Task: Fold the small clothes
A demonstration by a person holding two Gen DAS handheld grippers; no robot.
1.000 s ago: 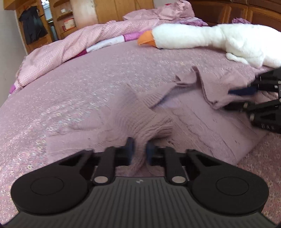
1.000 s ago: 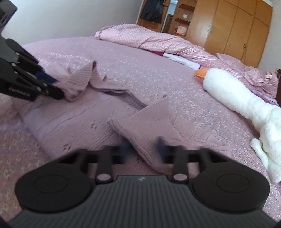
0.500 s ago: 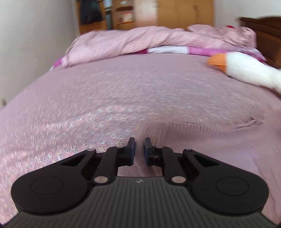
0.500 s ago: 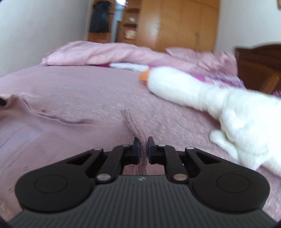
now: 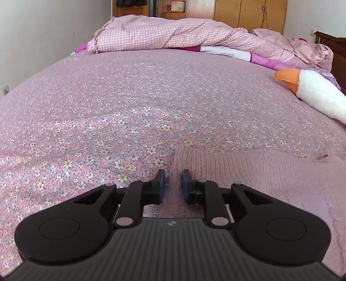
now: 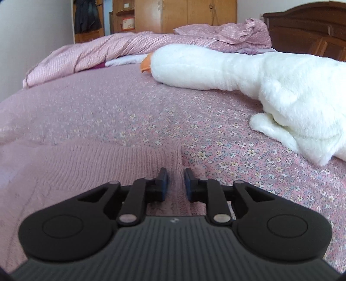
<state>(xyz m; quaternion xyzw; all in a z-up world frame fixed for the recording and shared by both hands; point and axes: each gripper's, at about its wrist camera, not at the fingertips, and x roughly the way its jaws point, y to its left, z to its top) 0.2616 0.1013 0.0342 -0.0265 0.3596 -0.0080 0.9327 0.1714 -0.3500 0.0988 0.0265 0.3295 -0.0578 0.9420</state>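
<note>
Left wrist view: left gripper [image 5: 173, 175] jaws slightly apart over the mauve knitted garment's [image 5: 248, 170] corner; right gripper [image 6: 175, 174] likewise parted over its opposite corner.

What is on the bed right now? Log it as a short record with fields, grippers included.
surface: bed with a pink flowered bedspread
garment: pink knitted sweater, lying flat on the bedspread
left gripper: open, pads either side of the sweater's left corner
right gripper: open, pads either side of the sweater's right corner
toy: white plush goose with an orange beak, lying to the right, apart from the sweater
bedding: checked pink quilt bunched along the far edge
background: wooden wardrobe
</note>
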